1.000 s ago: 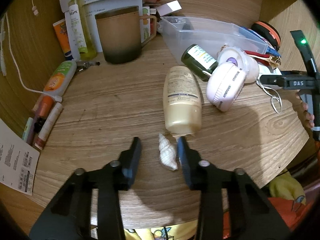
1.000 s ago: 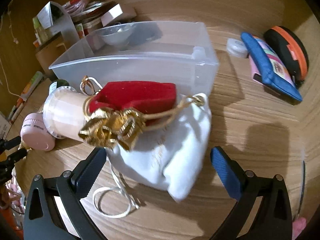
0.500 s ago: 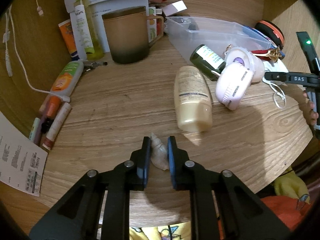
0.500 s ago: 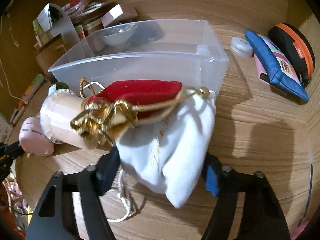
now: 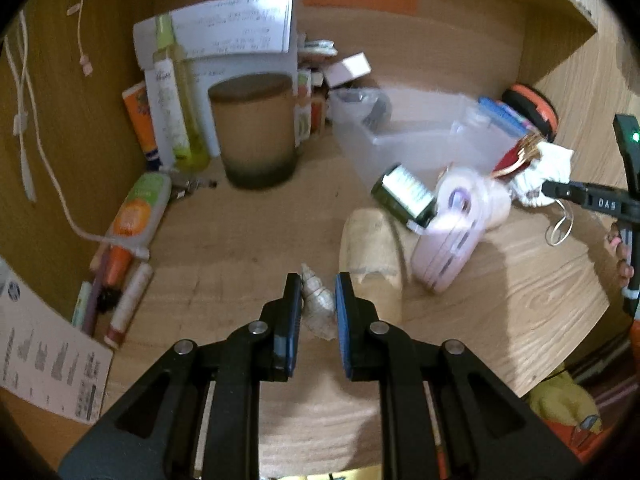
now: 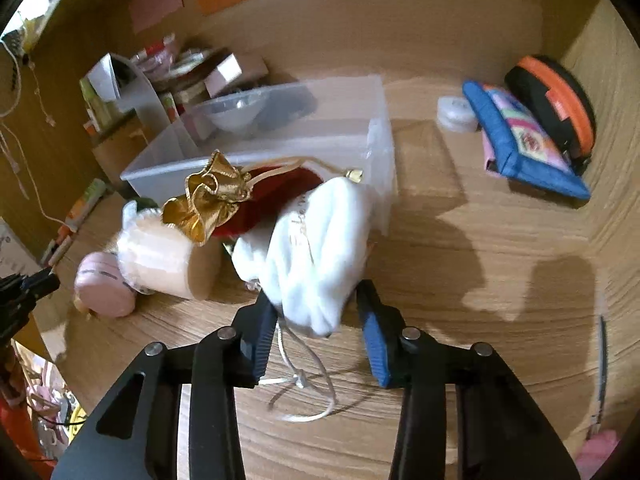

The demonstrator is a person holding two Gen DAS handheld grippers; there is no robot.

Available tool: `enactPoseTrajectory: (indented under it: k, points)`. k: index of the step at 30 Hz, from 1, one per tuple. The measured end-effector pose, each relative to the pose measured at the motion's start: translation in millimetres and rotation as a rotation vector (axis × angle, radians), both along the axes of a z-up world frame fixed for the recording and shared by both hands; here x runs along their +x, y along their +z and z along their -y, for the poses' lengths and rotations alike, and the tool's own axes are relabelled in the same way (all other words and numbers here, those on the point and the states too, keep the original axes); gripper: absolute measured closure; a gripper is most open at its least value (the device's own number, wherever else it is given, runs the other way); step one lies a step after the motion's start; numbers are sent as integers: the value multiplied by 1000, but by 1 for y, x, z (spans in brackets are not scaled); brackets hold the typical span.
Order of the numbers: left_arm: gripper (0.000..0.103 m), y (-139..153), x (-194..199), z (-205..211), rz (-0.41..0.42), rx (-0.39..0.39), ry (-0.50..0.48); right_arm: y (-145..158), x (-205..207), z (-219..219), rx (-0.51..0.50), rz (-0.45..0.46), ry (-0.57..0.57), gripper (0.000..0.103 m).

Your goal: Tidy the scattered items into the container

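My left gripper [image 5: 317,286] is shut on a small white spiral seashell [image 5: 317,304] and holds it above the wooden table. My right gripper [image 6: 316,300] is shut on a white drawstring pouch [image 6: 316,248] and lifts it; a red velvet pouch with a gold top [image 6: 240,200] rides on it. The clear plastic container [image 6: 272,148] stands just behind the pouches and also shows in the left wrist view [image 5: 420,136]. A beige lotion bottle [image 5: 372,248], a dark green bottle [image 5: 404,194] and pale pink jars [image 5: 452,252] lie on the table between the grippers.
A brown mug [image 5: 254,136], a yellow spray bottle [image 5: 176,100], tubes [image 5: 138,208] and papers crowd the left and back. A blue pouch [image 6: 524,140], an orange-black case [image 6: 556,100] and a small white disc [image 6: 456,114] lie right of the container. Wooden walls enclose the desk.
My left gripper closed on the seashell and lifted it. My right gripper closed on the white pouch and raised it, tipping the red pouch up with it.
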State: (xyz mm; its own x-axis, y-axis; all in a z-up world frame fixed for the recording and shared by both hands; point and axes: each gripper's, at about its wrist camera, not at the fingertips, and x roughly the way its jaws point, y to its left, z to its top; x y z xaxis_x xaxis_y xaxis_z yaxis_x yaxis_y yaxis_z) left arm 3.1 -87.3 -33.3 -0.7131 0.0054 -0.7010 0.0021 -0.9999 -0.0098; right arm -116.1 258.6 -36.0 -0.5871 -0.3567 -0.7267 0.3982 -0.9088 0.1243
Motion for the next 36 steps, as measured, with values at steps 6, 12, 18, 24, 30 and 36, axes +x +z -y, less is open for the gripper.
enactPoseTrajectory:
  k: [6,12,18,24,30,36]
  points:
    - [87,20,-14,-6,-42,39,-37,20,10,-6,-16,-53,5,84]
    - [87,34,-34,-18,-64,74,-98,21,14,-3,-37,2,70,93]
    - [87,42,-48,-43,-79,90,-171,0,16,10,63,7,84,91]
    - [87,42,-51,-59,-77,95,-221,-12,10,4,23,56,63,43]
    - [84,52,-40,-24,-91,95,-139,-12,9,2,-65,85,86,33]
    - [59,42,-15,32,-55,54,17,5,22,15,-24,-36,80,22]
